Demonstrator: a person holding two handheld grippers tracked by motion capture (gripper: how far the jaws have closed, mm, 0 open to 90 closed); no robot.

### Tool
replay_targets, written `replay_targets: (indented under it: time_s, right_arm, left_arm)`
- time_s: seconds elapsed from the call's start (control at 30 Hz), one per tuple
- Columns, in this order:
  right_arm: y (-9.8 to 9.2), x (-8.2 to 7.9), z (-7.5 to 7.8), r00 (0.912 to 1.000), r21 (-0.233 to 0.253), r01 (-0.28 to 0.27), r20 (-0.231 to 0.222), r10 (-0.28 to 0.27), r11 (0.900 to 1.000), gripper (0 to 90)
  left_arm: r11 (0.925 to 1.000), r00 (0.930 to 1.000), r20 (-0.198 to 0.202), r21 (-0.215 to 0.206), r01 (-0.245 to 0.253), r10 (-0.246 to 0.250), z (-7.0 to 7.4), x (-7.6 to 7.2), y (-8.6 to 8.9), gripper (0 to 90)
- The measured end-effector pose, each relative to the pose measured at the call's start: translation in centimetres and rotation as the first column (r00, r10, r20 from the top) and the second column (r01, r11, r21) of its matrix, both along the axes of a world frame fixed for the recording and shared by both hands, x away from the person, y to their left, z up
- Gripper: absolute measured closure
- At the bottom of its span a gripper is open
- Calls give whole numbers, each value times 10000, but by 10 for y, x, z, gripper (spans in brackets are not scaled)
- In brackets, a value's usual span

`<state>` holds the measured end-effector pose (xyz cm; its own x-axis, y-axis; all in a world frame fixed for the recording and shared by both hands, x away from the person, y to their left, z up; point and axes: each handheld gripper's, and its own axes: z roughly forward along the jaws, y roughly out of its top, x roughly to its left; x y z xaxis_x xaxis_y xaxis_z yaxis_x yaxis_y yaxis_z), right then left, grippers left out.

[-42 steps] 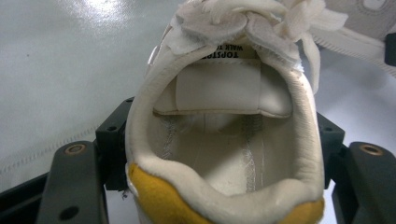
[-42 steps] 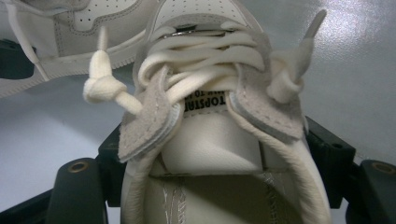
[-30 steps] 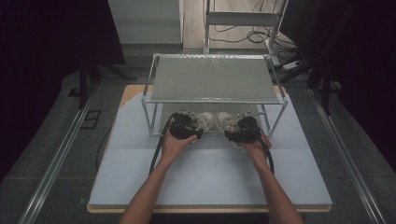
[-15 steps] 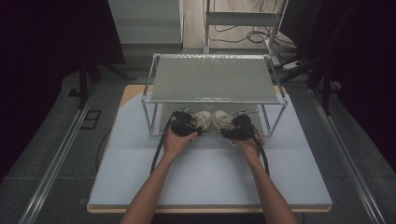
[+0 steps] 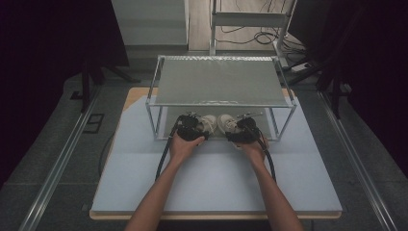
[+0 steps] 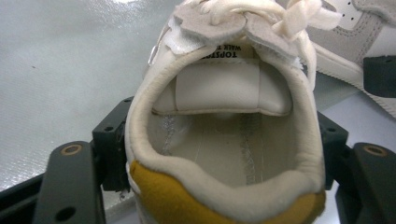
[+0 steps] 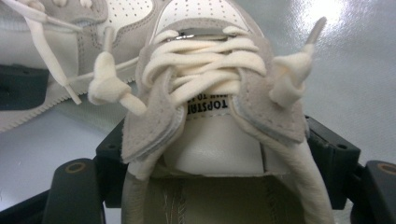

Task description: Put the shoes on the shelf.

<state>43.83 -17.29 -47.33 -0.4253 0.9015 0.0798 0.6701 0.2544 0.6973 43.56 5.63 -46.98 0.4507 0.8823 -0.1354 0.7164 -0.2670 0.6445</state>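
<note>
Two cream sneakers stand side by side on the table under the wire shelf [image 5: 219, 79], toes pointing away from me. My left gripper [image 5: 191, 129] is shut on the heel of the left sneaker [image 5: 208, 123]. In the left gripper view that sneaker [image 6: 224, 116] shows its open collar and mustard heel tab between the jaws of the left gripper [image 6: 223, 154]. My right gripper [image 5: 243, 131] is shut on the right sneaker [image 5: 225, 123]. In the right gripper view the right sneaker's [image 7: 210, 93] laces and tongue rise between the jaws of the right gripper [image 7: 219, 154].
The shelf's metal legs [image 5: 156, 120] stand on a pale blue table top [image 5: 216, 183]. Each gripper view shows the other sneaker [image 6: 355, 28] [image 7: 60, 37] close by. Cables trail from both grippers toward me. Dark floor and rails flank the table.
My right gripper has slid left with its sneaker, closing the gap to the left sneaker. The left gripper has barely moved.
</note>
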Motion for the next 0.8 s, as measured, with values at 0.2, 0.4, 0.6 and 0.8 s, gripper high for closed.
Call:
replay_targets:
  time_s: [0.2, 0.4, 0.6, 0.8]
  right_arm:
    - [-2, -9, 10, 9969, 75, 108, 777, -114, 9999, 212]
    - [-11, -28, 24, 9884, 443, 146, 1505, -211, 9989, 208]
    - [-23, -53, 37, 9809, 687, -71, 1942, -64, 9976, 221]
    - [-38, -76, 42, 9699, 898, -272, 2434, 45, 9956, 362]
  left_arm:
    - [9994, 9987, 506, -337, -71, 88, 12, -6, 7, 203]
    - [9975, 9925, 1221, -698, 99, -13, 29, -24, 22, 199]
    - [9914, 9865, 1607, -1306, -96, 307, 36, -55, 39, 275]
    - [9923, 9770, 2065, -1208, -289, 536, 34, -77, 61, 541]
